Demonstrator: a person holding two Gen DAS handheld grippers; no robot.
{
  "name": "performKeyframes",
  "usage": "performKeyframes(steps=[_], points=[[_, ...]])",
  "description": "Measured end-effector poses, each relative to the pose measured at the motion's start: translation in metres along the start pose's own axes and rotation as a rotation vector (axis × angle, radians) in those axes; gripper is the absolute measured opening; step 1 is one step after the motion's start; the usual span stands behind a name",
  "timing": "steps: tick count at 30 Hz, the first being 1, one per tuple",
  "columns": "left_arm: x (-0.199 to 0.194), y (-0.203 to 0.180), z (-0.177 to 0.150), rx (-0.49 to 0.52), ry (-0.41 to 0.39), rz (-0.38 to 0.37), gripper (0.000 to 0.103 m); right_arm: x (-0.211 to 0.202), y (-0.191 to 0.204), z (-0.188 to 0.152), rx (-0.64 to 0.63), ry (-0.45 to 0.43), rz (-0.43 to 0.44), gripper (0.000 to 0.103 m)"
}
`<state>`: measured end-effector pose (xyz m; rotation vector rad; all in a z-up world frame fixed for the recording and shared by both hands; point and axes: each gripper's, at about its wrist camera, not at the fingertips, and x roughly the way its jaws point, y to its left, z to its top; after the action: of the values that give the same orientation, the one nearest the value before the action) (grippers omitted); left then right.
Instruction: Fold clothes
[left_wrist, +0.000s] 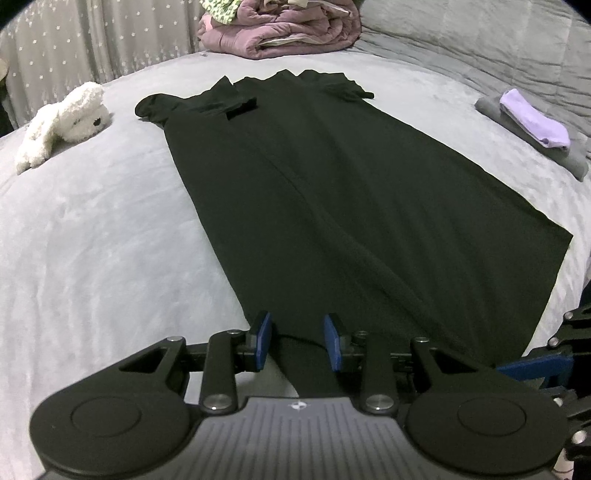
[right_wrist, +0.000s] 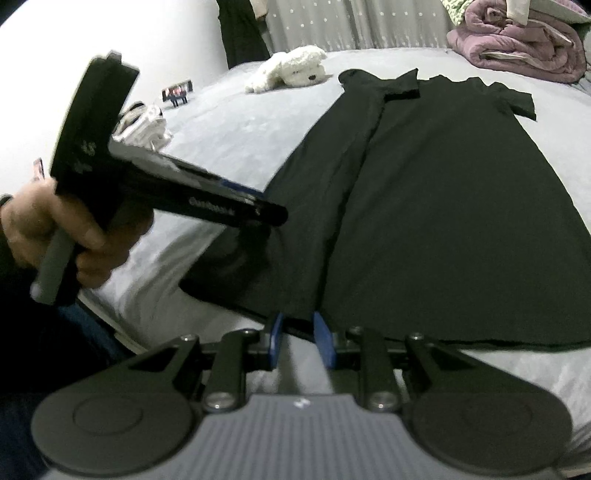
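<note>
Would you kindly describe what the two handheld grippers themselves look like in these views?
The left gripper and the right gripper match: blue finger pads on black linkage arms with silver pivot screws, two round black discs, and a ribbed grey body bearing a small white mark. The left one has a grey handle.

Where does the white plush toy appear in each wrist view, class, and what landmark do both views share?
Left wrist view: the plush toy lies at the upper left, on the bed, left of the black dress.
Right wrist view: the plush toy lies at the top centre, just left of the dress's far end.
Shared landmark: the folded pink quilt at the far end of the bed.
</note>
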<state>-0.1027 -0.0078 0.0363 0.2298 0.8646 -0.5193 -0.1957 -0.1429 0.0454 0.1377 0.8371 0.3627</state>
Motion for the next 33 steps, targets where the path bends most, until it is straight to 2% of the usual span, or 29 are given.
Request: performKeyframes(steps=[5, 10, 13, 16, 21, 28, 33], points=[[-0.002, 0.001, 0.001, 0.007, 0.005, -0.009, 0.030, -0.010, 0.004, 0.005, -0.023, -0.044, 0.044, 0.023], [-0.008, 0.006, 0.004, -0.041, -0.021, -0.044, 0.030, -0.014, 0.001, 0.014, -0.019, -0.102, 0.038, 0.024], [-0.007, -0.001, 0.003, -0.032, -0.043, -0.037, 0.030, 0.002, -0.003, 0.017, -0.010, -0.071, -0.041, 0.024], [-0.006, -0.008, 0.005, -0.021, -0.063, -0.034, 0.030, 0.017, -0.001, 0.010, -0.020, -0.024, -0.079, 0.024], [-0.006, -0.012, 0.008, -0.023, -0.076, -0.007, 0.031, 0.008, -0.005, 0.007, -0.008, -0.026, -0.073, 0.023], [-0.003, -0.007, 0.015, -0.064, -0.086, 0.040, 0.031, -0.028, -0.047, 0.011, 0.139, -0.105, -0.179, 0.025], [0.003, -0.013, 0.022, -0.073, -0.085, 0.008, 0.031, -0.032, -0.077, 0.002, 0.242, -0.060, -0.279, 0.025]])
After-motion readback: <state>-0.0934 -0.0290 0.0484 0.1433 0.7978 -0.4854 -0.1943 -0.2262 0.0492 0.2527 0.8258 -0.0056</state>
